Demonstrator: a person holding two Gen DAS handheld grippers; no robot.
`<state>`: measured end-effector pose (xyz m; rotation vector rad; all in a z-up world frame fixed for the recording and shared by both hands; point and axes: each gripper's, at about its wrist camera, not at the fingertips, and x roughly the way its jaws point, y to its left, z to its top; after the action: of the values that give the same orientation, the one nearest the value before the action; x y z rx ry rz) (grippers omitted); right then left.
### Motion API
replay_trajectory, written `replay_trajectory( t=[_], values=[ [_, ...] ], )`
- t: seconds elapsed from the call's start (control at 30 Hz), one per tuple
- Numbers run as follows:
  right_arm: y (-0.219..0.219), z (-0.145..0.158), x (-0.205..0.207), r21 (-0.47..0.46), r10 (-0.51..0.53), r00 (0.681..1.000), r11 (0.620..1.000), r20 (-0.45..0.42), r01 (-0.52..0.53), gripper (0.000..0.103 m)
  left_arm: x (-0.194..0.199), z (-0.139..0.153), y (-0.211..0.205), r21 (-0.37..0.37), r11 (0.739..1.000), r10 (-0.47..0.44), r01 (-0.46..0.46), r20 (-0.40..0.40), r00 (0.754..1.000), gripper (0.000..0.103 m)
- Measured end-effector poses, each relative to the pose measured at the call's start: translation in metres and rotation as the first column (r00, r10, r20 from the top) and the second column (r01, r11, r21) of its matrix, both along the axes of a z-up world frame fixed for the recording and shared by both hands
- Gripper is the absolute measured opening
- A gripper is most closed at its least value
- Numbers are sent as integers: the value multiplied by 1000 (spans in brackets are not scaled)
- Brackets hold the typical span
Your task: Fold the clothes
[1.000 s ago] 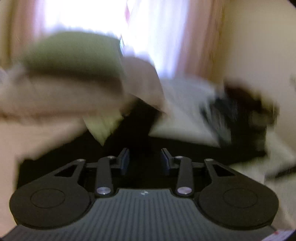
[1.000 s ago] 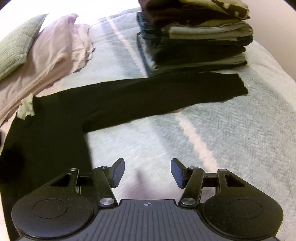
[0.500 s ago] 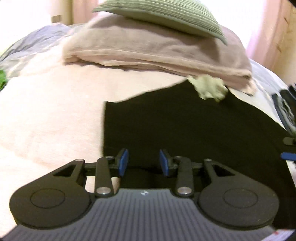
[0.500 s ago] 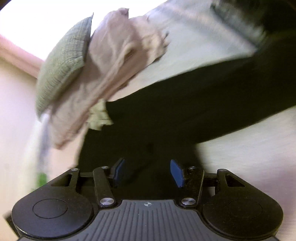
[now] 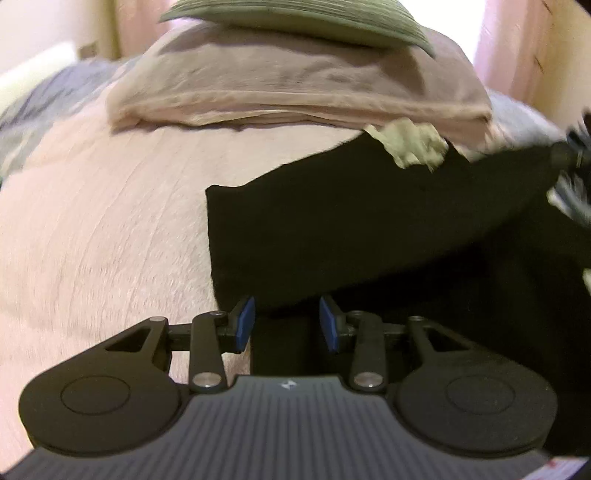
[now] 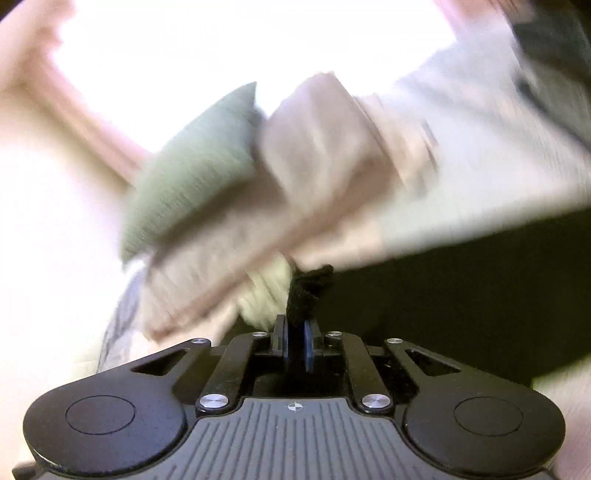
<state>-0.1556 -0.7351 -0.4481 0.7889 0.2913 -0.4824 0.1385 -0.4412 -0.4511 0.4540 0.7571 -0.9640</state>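
Observation:
A black garment (image 5: 351,229) lies spread on the bed, one corner reaching toward me in the left wrist view. My left gripper (image 5: 286,317) hovers low over that corner, its blue pads apart with the cloth's edge lying between them, not pinched. In the blurred right wrist view, my right gripper (image 6: 295,325) is closing its jaws on a bunched fold of the black garment (image 6: 308,288), and the pads press on the cloth near the pale green scrap (image 6: 266,291).
A green cushion (image 5: 295,18) rests on a folded pinkish pillow (image 5: 295,85) behind the garment. A pale green scrap (image 5: 413,144) lies at the garment's far edge. Pink blanket (image 5: 103,221) covers the bed to the left.
The right gripper swung left from the sleeve side to the garment's far edge and closed on a fold. The left gripper dropped toward the garment's near corner, opening unchanged.

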Motion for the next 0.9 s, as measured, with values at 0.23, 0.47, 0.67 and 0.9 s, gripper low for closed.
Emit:
replay_trajectory(
  t=[0.23,0.47,0.67,0.9],
  values=[
    [-40,-59,-20,147,-157,950,968,-269,201,5,-6,-17,-20,87,996,-43,33,116,992,37],
    [-42,-33,-18,98,-150,981,982,-120,162,5,-2,-34,-33,136,990,-52,30,162,985,41],
    [-51,-67,-1,115,-54,903,987,-426,113,12,2,-25,-19,141,990,-33,14,137,990,41],
    [-22,-28,-7,-142,-108,924,988,-366,59,24,14,13,-9,-32,999,36,-34,61,998,35]
  ],
)
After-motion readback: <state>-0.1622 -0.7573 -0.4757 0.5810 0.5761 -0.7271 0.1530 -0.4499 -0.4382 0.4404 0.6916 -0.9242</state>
